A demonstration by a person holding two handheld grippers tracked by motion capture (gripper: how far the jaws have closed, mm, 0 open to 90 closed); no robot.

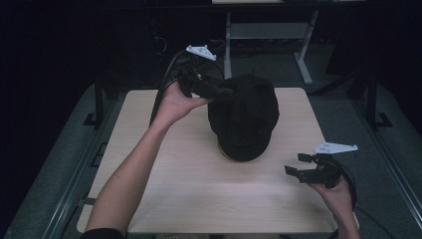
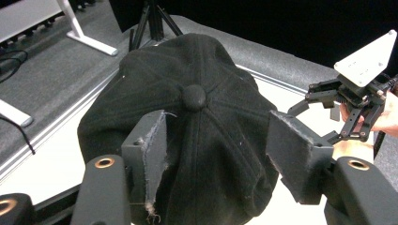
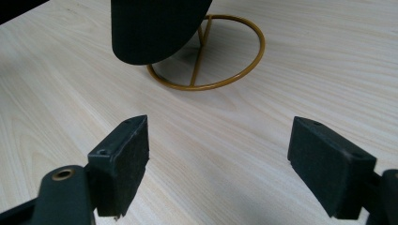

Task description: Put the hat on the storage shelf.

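Up on a gold wire stand (image 3: pixel 206 70) sits a black cap (image 1: pixel 244 117), near the middle of the light wooden table (image 1: pixel 199 189). The stand has a round ring at the bottom that lies flat on the table, and the cap's brim hangs over the ring in the right gripper view.

The left gripper (image 2: pixel 216 140) is at the far left side of the cap, up high. Its two black jaws are wide apart, one on each side of the cap's top, where the little round button (image 2: pixel 194 97) is. The left pad (image 2: pixel 155 145) looks close against the cloth, but the jaws are not squeezing it.

The right gripper (image 1: pixel 301 167) is near the right edge of the table, well apart from the cap. Its jaws are wide apart too and hold nothing.
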